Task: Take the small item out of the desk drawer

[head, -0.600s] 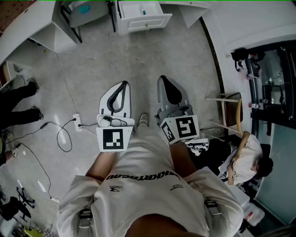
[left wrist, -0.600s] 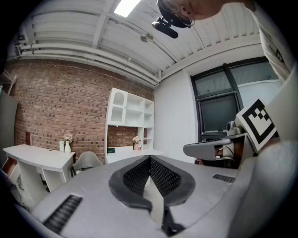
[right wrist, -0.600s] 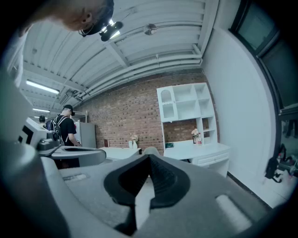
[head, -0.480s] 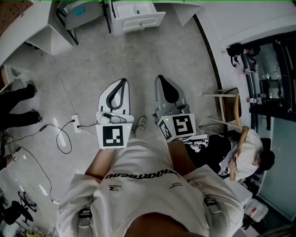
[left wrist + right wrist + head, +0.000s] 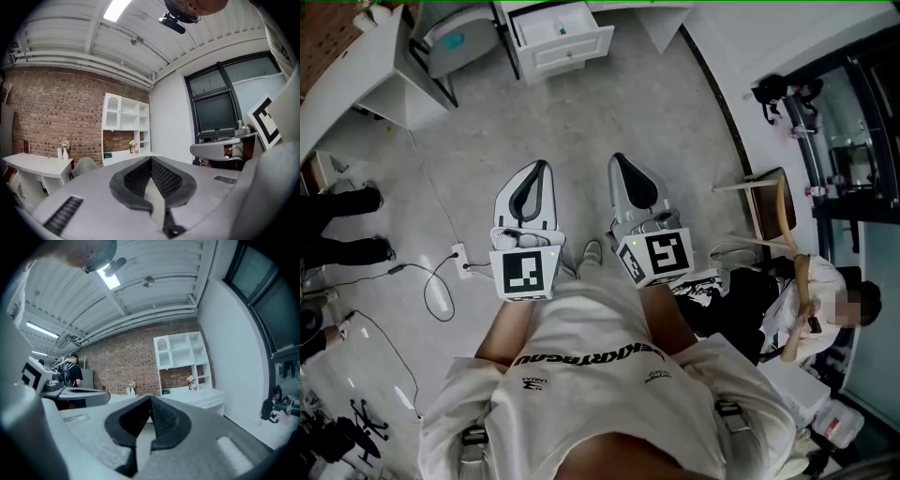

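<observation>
Small item (image 5: 562, 29) in open desk drawer (image 5: 568, 54), chair (image 5: 450, 42) beside, cable (image 5: 441, 298) on floor (image 5: 609, 122).

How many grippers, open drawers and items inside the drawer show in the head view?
grippers: 2, the left gripper and the right gripper
open desk drawer: 1
small teal item inside it: 1
total: 4

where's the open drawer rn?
Head view, top edge, left of centre: the white drawer stands pulled out with a small blue item inside, far ahead of the left hand-held gripper and the right hand-held gripper.
</observation>
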`<state>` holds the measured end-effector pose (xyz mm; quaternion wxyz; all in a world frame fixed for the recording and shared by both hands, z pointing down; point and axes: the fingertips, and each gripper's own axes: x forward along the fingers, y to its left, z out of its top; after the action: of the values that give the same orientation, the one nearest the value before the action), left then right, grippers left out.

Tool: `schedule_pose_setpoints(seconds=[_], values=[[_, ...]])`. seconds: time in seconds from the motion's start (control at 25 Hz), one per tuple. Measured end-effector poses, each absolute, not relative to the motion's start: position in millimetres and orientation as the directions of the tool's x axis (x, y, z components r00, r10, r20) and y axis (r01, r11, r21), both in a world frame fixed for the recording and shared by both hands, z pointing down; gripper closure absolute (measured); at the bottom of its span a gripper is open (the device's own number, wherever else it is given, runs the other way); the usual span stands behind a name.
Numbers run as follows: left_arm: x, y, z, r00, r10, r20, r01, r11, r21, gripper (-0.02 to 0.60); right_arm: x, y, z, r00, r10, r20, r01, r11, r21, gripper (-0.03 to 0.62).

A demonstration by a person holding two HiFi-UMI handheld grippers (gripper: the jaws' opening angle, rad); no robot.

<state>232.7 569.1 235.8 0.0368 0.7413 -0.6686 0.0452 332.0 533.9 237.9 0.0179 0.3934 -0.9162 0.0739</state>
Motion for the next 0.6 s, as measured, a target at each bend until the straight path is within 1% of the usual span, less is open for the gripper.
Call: schedule_pose_setpoints(seconds=[0.24, 0.4, 0.6], values=[[256, 549, 245, 0.070, -0.990, 0.119, -0.996, -0.075, -0.039, 0.583, 355, 509, 247, -0.696, -0.712, 0.099, -0.718, 0.683, -0.134, 0.595], [251, 529, 256, 0.042, -0.990, 0.133, -0.998, -0.046, -0.031, 0.583, 355, 488, 258, -0.692, -0.711, 0.125, -0.721, 0.680, -0.133, 0.595], [230, 488, 269, 0.036, -0.989, 0.145, -0.999, -0.040, -0.025, 0.583, 333, 451, 269, -0.692, -0.708, 0.141, -0.722, 0.678, -0.138, 0.595]])
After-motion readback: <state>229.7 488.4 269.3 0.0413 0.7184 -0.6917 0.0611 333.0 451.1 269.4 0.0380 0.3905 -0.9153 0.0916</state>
